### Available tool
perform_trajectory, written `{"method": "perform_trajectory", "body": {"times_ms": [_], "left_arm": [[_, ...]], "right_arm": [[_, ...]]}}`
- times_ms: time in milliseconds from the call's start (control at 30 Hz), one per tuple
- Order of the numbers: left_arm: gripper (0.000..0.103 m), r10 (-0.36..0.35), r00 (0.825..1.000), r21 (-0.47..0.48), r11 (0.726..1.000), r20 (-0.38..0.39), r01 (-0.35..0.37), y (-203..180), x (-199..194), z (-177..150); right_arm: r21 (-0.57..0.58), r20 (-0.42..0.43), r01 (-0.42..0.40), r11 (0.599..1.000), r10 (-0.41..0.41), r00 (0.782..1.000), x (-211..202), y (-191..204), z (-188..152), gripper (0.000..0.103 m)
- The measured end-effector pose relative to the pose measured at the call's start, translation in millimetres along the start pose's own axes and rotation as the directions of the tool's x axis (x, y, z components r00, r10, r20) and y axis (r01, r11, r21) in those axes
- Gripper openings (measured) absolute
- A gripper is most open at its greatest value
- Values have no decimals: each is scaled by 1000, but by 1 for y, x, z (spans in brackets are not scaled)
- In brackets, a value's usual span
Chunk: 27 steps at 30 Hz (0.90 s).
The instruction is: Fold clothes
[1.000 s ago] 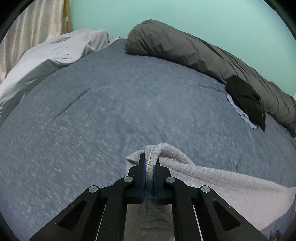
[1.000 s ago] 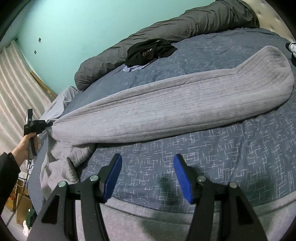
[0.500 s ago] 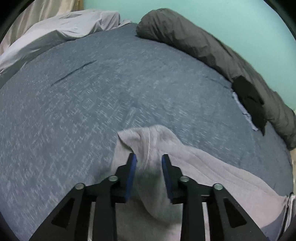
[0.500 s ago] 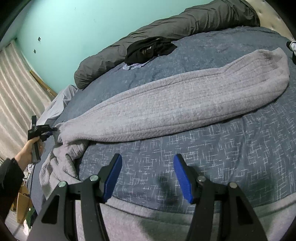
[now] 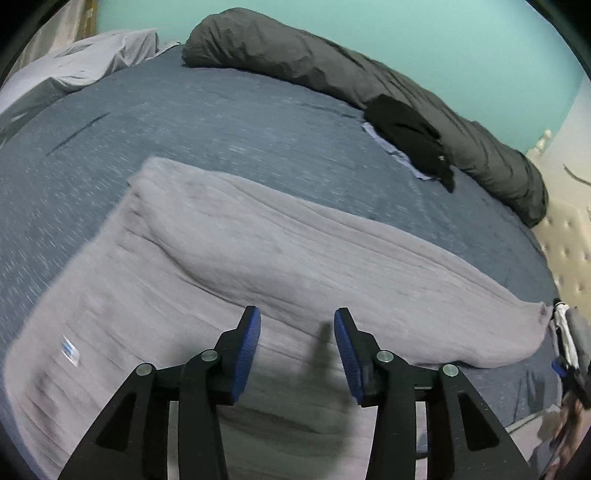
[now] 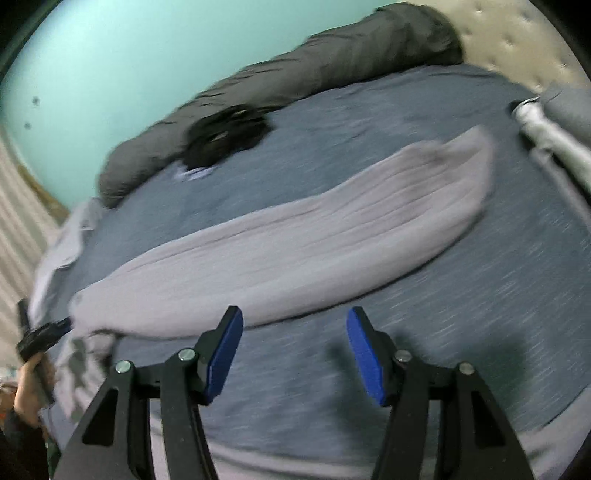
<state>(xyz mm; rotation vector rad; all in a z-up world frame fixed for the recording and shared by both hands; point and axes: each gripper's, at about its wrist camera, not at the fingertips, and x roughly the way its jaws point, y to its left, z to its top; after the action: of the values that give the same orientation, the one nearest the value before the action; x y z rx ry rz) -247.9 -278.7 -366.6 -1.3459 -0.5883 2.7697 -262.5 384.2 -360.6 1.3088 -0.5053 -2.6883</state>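
Observation:
A light grey ribbed knit garment (image 5: 258, 258) lies spread on the blue-grey bed cover (image 5: 184, 122). A long part of it stretches away to the right, and a small white label shows near its left edge. My left gripper (image 5: 297, 330) hovers open just above the garment with nothing between its blue pads. In the right wrist view the same grey garment (image 6: 295, 254) lies as a long band across the bed. My right gripper (image 6: 295, 339) is open over the bare cover in front of that band, holding nothing. The left gripper (image 6: 42, 338) shows at the band's left end, held by a hand.
A rolled dark grey duvet (image 5: 369, 85) lies along the far side by the teal wall. A black garment (image 5: 406, 136) rests on a pale cloth beside it. Light grey bedding (image 5: 74, 70) is heaped at the far left. A tufted headboard (image 6: 517, 33) and pale folded cloth (image 6: 546, 129) stand right.
My left gripper let go of the bunched end of the grey garment and opened wide. That end has dropped flat onto the bed. The right gripper stayed open and swung a little.

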Motion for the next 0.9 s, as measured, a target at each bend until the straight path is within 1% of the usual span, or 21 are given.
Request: {"method": "perform_trajectory", "body": {"times_ms": [67, 100, 200, 300, 367, 467, 633, 800, 900], "left_arm": [[47, -24, 1000, -19, 1000, 6, 24, -8, 2, -9], [48, -38, 999, -31, 999, 9, 39, -13, 5, -14], [48, -56, 998, -28, 998, 18, 56, -29, 9, -26], [48, -44, 999, 14, 999, 10, 44, -44, 15, -33], [48, -38, 999, 20, 999, 17, 38, -47, 17, -34], [48, -30, 999, 27, 999, 31, 29, -50, 19, -35], [48, -17, 998, 37, 999, 54, 15, -56, 22, -36], [48, -10, 998, 38, 999, 68, 8, -58, 25, -37], [48, -6, 998, 46, 999, 66, 3, -58, 29, -37]], "right_arm": [[11, 0, 56, 998, -56, 998, -5, -24, 21, 60], [37, -5, 81, 996, -81, 997, -6, -40, 32, 60], [85, -34, 137, 987, -135, 990, 1, -78, 52, 60], [110, -56, 173, 979, -168, 984, 15, -106, 66, 60], [120, -64, 202, 972, -195, 979, 26, -118, 74, 60], [132, -65, 217, 967, -210, 976, 41, -128, 82, 60], [101, -53, 223, 970, -218, 974, 64, -132, 99, 60], [70, -58, 263, 962, -259, 964, 87, -138, 111, 59], [64, -52, 256, 964, -253, 966, 94, -137, 116, 56]]}}
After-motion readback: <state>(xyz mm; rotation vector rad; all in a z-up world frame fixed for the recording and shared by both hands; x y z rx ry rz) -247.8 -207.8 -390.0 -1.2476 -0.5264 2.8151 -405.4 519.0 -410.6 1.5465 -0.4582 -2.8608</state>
